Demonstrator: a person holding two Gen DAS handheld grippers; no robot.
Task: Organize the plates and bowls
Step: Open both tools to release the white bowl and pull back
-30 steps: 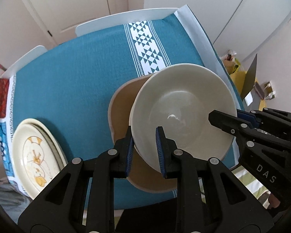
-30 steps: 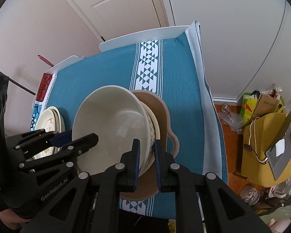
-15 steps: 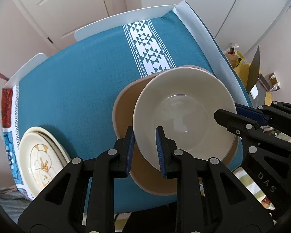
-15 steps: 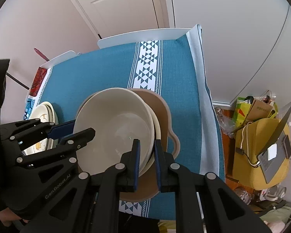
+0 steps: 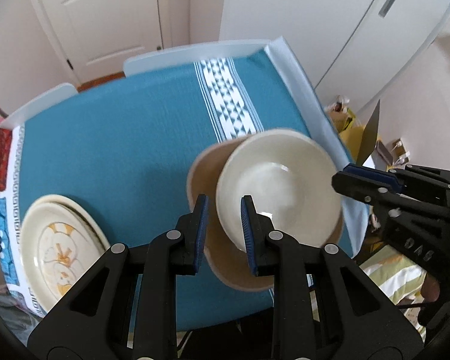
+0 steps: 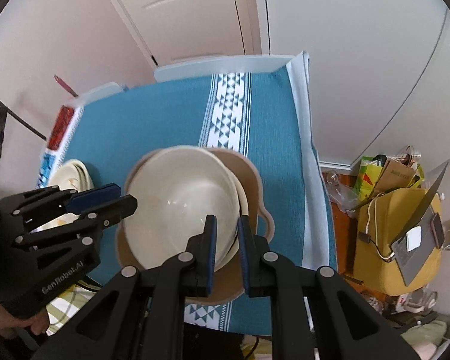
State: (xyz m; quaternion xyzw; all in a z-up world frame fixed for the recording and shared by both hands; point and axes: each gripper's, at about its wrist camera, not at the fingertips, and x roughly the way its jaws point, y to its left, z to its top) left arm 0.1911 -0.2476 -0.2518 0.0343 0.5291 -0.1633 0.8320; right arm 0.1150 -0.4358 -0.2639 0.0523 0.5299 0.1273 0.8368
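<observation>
Both the left gripper point(image 5: 223, 225) and the right gripper point(image 6: 226, 234) pinch opposite rims of the round cream ceramic bowl point(image 5: 279, 201), seemingly lifted above the tan handled dish point(image 6: 249, 180); cream patterned plates point(image 5: 57, 246) lie well left of the bowl.

Home dining room: clothed table point(image 5: 120, 138), panelled door point(image 6: 177, 9)

From my left wrist view, the round cream ceramic bowl point(image 5: 280, 189) sits over the wider tan handled dish point(image 5: 204, 177), both above the near right part of the teal woven tablecloth point(image 5: 120, 138). The stacked cream plates with an orange motif point(image 5: 57, 246) lie well apart at the near left edge. From my right view, the yellow chair point(image 6: 384, 240) stands right of the table.
</observation>
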